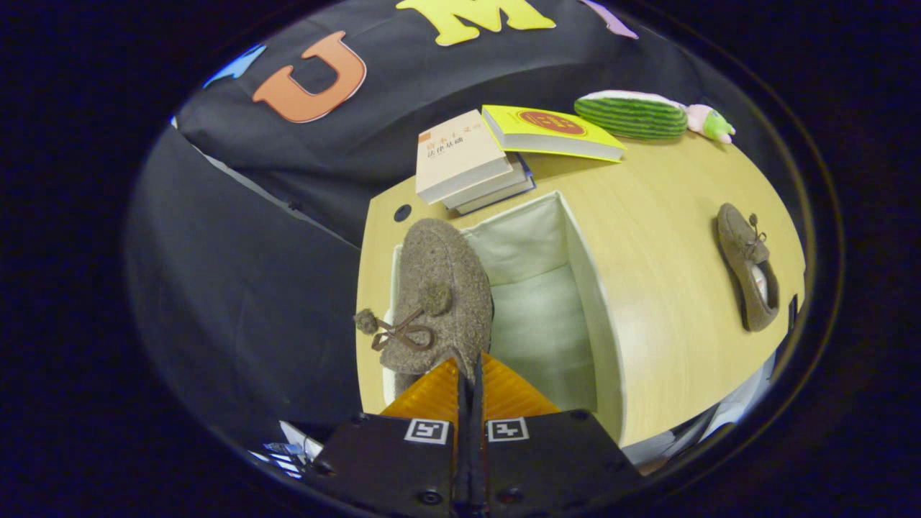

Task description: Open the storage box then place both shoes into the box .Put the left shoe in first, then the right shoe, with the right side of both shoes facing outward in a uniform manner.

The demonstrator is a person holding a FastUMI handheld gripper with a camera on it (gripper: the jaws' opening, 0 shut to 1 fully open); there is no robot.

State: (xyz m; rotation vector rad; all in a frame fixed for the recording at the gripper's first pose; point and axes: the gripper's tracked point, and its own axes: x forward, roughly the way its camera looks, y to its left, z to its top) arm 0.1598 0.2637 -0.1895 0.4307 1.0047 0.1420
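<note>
- Storage box [586, 288] was already open, its pale fabric inside bare; it stood on the wooden table [669, 237] just ahead of the fingers.
- Gripper [471, 381] fingers were nearly closed, pinching the heel edge of the first shoe [442, 288], a brown felt slipper with a bow, held over the box's left side.
- Judged about halfway: first shoe not yet released inside, second one untouched.
- Second shoe [748, 266] lay on the table well right of the box.
- Count: two shoes, one box, two stacked books [460, 155], one yellow book [550, 129] beside them, one watermelon plush [637, 115], one small pink-green toy [712, 122].
</note>
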